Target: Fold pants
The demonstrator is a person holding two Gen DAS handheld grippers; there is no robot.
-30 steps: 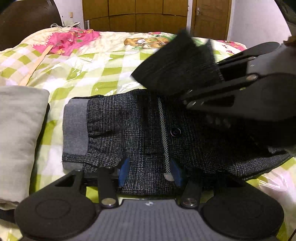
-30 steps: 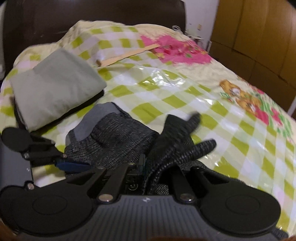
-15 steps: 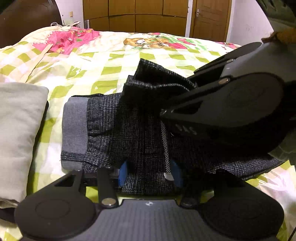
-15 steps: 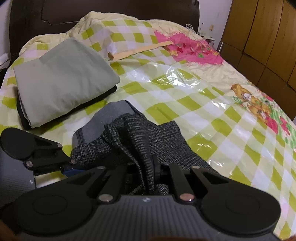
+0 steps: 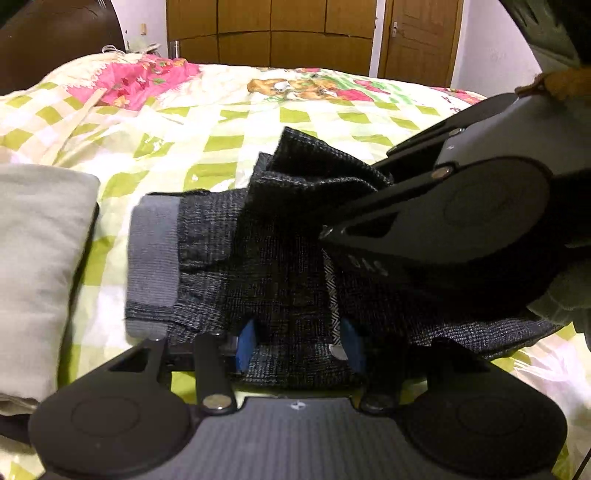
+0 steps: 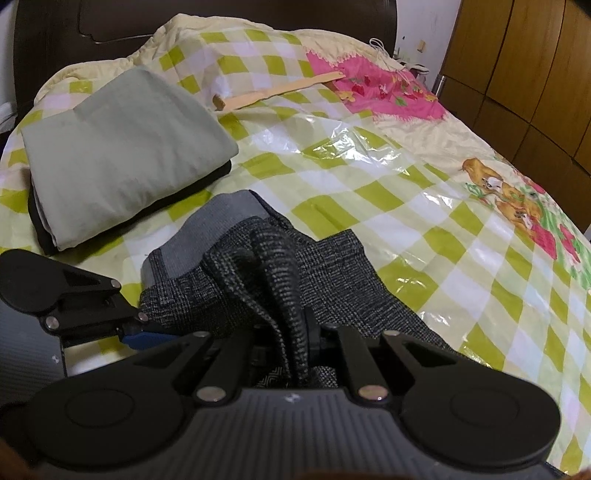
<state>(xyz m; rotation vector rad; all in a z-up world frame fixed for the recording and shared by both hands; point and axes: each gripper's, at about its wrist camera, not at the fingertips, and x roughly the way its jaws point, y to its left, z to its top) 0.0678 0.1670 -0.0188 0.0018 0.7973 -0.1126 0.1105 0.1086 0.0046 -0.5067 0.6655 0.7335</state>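
Observation:
Dark grey checked pants (image 5: 207, 258) with a plain grey waistband (image 5: 151, 258) lie on the bed. My left gripper (image 5: 299, 347) is open at their near edge. The cloth lies flat between its blue pads (image 5: 245, 347), not bunched. My right gripper (image 6: 295, 343) is shut on a fold of the pants (image 6: 273, 273), which stands up in ridges over the part below. In the left wrist view the right gripper (image 5: 325, 232) reaches in from the right, and the held fold (image 5: 314, 173) sticks out past its tip. One blue finger of the left gripper (image 6: 144, 338) shows beside the pants' corner.
A folded pale grey-green cloth (image 6: 118, 147) lies on a dark one just left of the pants. The bed cover (image 6: 369, 177) is green-checked under clear plastic. A wooden stick (image 6: 280, 90) lies farther back. A dark headboard (image 6: 110, 29) and wooden wardrobe (image 5: 277, 33) stand beyond.
My right gripper has brought the held fold down and leftward over the pants' waist part; the fold is no longer raised and blurred. The left gripper has kept still.

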